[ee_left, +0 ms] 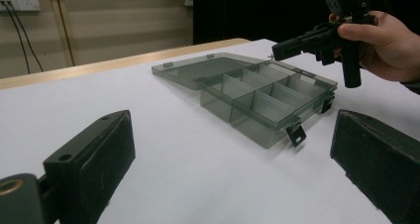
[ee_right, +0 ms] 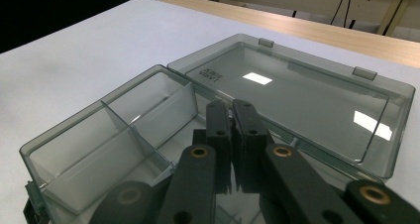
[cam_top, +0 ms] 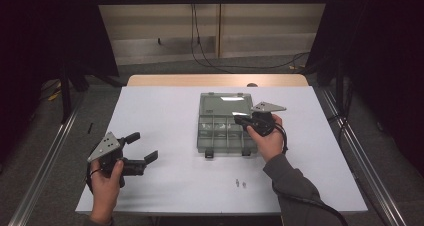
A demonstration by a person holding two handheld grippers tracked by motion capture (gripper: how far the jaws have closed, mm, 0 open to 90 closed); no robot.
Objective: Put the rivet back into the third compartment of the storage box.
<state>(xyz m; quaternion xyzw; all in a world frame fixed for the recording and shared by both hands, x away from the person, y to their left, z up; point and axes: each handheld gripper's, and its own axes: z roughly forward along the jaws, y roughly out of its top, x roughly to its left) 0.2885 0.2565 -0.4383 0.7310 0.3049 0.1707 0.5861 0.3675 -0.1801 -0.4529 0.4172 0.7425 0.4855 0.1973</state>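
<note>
One white surface (cam_top: 165, 121) carries everything, with a strip of bare wood showing along its far edge.

On it lies one clear, grey-tinted organiser box (cam_top: 226, 123), a little right of the middle. Its lid (cam_top: 225, 105) is swung fully back and lies flat on the surface behind the tray. The tray is split by dividers into compartments; the high view shows two rows, but the exact count cannot be read there, and the compartments that can be seen look empty. Two black latches (cam_top: 209, 154) hang from the tray's near edge, and two small tabs (ee_right: 364, 73) sit on the lid's far rim.

There are two grippers, one in each hand. The right gripper (cam_top: 243, 120) is held over the right side of the tray, pointing across it towards the left; its jaws are clenched together with nothing between them, hovering just above the compartments near the hinge line. The left gripper (cam_top: 142, 147) is well apart from the box, low over the left part of the surface; its jaws stand released and wide, with nothing between them, aimed towards the box.

Smallest of all, two tiny pale pieces (cam_top: 240, 184) lie side by side near the front edge, well short of the tray and apart from both grippers. What they are cannot be told.
</note>
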